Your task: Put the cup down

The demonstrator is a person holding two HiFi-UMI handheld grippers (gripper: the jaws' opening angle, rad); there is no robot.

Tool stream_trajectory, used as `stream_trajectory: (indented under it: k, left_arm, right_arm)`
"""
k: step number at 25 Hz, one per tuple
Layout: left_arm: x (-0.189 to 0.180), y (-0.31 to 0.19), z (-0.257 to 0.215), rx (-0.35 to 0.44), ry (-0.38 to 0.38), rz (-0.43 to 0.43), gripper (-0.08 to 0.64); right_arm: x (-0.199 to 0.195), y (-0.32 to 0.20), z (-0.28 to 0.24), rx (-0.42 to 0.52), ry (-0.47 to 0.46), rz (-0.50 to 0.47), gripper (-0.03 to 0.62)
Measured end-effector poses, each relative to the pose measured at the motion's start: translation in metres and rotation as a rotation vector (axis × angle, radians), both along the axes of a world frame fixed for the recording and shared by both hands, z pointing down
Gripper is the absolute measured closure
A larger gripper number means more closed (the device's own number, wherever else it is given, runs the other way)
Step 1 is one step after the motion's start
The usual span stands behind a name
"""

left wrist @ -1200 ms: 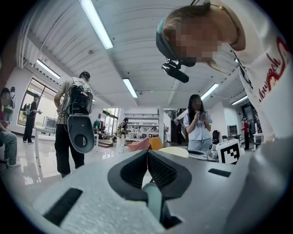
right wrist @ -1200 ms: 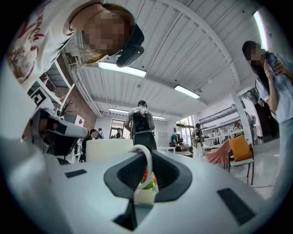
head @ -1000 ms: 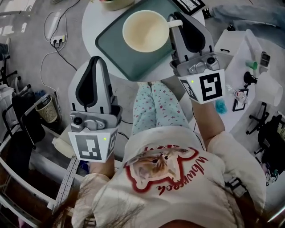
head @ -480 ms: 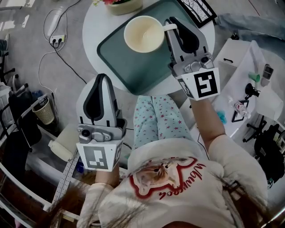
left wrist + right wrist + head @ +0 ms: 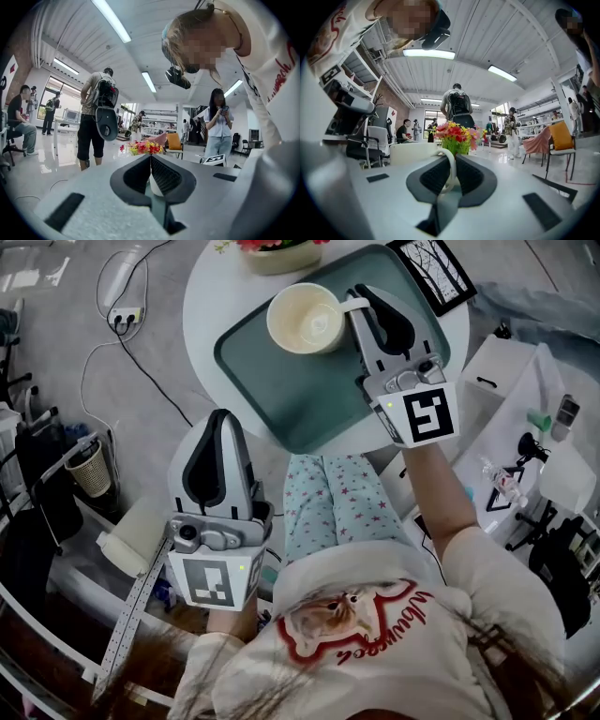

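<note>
The cup [image 5: 305, 320] lies just to the left of the right gripper [image 5: 361, 298]. Its handle [image 5: 354, 304] sticks out to the right, straight into the jaws. In the right gripper view the white loop of the handle stands pinched between the two ribbed pads, which are closed on it with no gap showing. The cup is upright, mouth up and empty, over the far part of the green tray [image 5: 281, 399] on the round white table [image 5: 202, 296]. It is near the flower pot [image 5: 281, 251] at the far edge.

Setting it down depends on how its base sits against the tray floor, and no view shows this. The head view looks down into the mouth, and the gripper's own body hides the base. By its size and shadow the cup looks very close to the tray, if not already resting on it.

The left gripper [image 5: 221, 418] is well away, off the near left of the table. Its jaw tips are together on nothing, so it plays no part.

A second ago the cup looked much larger in the head view and sat nearer the tray's middle. It now looks smaller and lies farther off, so I judge it has been lowered and carried toward the far side. The handle has stayed gripped throughout.
</note>
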State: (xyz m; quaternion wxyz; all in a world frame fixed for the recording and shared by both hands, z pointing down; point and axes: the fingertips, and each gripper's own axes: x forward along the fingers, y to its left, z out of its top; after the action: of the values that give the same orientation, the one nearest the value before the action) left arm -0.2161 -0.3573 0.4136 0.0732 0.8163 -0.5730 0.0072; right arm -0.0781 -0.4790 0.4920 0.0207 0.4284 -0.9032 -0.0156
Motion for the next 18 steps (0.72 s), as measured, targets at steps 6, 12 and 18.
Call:
stream_trajectory:
  k: [6, 12, 18]
  left_arm:
    - [-0.001, -0.001, 0.0, -0.014, 0.008, -0.015, 0.545]
    - [-0.008, 0.003, 0.005, -0.008, -0.004, -0.027, 0.545]
    - [-0.001, 0.0, 0.0, -0.005, 0.008, -0.017, 0.545]
  right_arm:
    - [-0.009, -0.005, 0.013, -0.02, 0.031, -0.023, 0.54]
    - [-0.015, -0.009, 0.02, -0.041, 0.031, -0.042, 0.54]
    - [-0.015, -0.012, 0.025, -0.08, 0.03, -0.047, 0.54]
